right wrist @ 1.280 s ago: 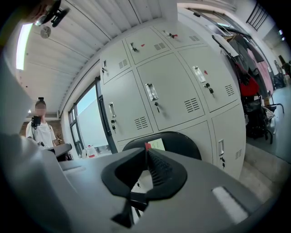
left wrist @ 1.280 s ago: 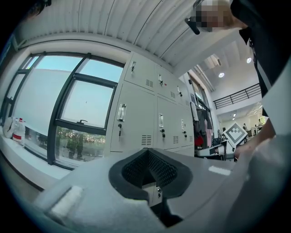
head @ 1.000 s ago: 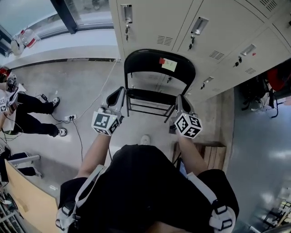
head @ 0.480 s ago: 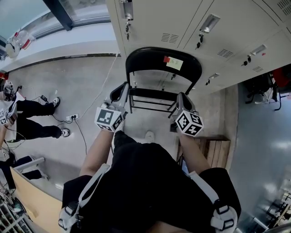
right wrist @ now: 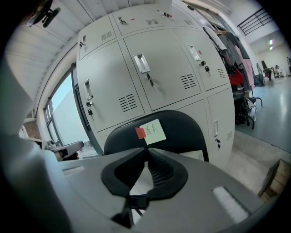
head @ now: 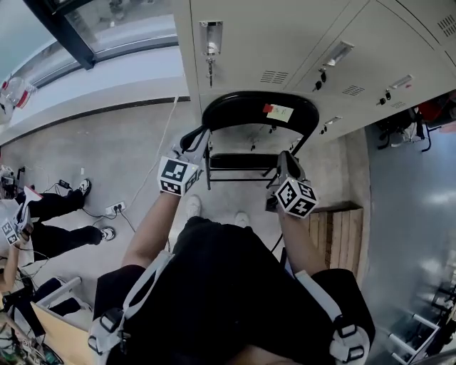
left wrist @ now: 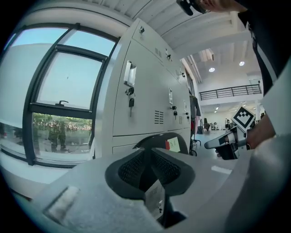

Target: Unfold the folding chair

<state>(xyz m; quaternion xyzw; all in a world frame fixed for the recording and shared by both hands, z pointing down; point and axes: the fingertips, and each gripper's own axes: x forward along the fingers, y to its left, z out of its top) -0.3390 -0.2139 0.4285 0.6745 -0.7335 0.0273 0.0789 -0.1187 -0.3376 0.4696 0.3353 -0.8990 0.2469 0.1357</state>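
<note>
while the left tongs (left wrist: 146, 151) are parting with nothing between them and the right tongs (right wrist: 146, 152) are pressed together, empty, the folding chair (head: 260, 110) is shown just ahead of both; a stiff, fairly heavy frame is judged, best gripped at the seat edge.

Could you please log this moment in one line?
folding chair: upright before lockers | left gripper: jaws opening, empty | right gripper: shut

Locker room with a concrete floor (head: 121, 135)
Pale grey lockers (head: 285, 43) line the far wall, a window (head: 128, 18) far left, a wooden pallet (head: 340, 235) near right
</note>
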